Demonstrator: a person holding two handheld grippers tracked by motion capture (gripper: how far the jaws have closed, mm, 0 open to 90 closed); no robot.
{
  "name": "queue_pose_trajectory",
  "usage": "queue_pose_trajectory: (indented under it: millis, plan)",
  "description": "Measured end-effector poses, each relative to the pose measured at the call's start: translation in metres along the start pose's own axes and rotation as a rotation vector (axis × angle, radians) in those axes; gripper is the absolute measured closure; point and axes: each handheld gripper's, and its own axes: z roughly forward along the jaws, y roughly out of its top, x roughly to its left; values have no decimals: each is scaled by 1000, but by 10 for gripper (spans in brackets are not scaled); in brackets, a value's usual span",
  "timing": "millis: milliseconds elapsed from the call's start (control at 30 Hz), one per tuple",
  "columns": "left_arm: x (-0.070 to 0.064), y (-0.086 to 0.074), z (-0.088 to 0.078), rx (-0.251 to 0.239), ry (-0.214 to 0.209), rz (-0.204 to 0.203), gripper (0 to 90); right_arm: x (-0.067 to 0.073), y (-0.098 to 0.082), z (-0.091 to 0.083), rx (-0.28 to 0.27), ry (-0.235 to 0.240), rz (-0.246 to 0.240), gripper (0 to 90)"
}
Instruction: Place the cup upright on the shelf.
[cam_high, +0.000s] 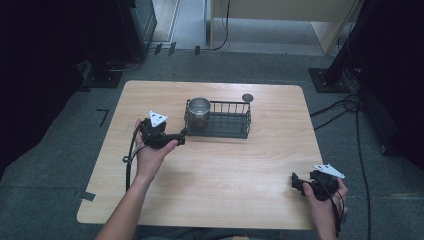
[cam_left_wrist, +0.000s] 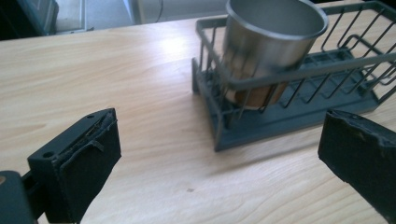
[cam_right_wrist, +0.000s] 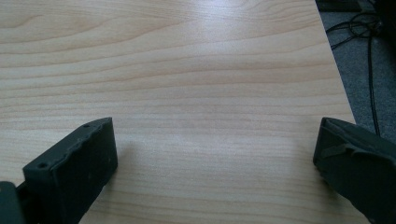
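Item: steel cup (cam_left_wrist: 273, 44) upright in wire basket (cam_left_wrist: 299, 100). My left claw (cam_left_wrist: 219, 158) gapes empty nearby; approach level, straddle rim. Right claw (cam_right_wrist: 215, 172) wide, idle.

A table (cam_high: 210, 165) is seen from above, and a wire basket (cam_high: 225, 122) is set on it, toward the far side and near the middle. A metal cup (cam_high: 199, 110) is stood upright in the left end of the basket. A small round thing (cam_high: 247, 97) is found on the table just behind the basket's right end. The left gripper (cam_high: 180, 137) is held just beside the basket's left end, in front of the cup. The right gripper (cam_high: 296, 182) is held near the table's front right corner, well apart from the basket.
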Motion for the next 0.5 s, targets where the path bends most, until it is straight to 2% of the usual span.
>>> queue_pose_trajectory:
  millis: [300, 500]
  plan:
    - [19, -25, -11, 15, 27, -39, 0, 0, 0, 0, 0, 0, 1, 0]
    - [28, -44, -16, 40, 58, -38, 0, 0, 0, 0, 0, 0, 0, 0]
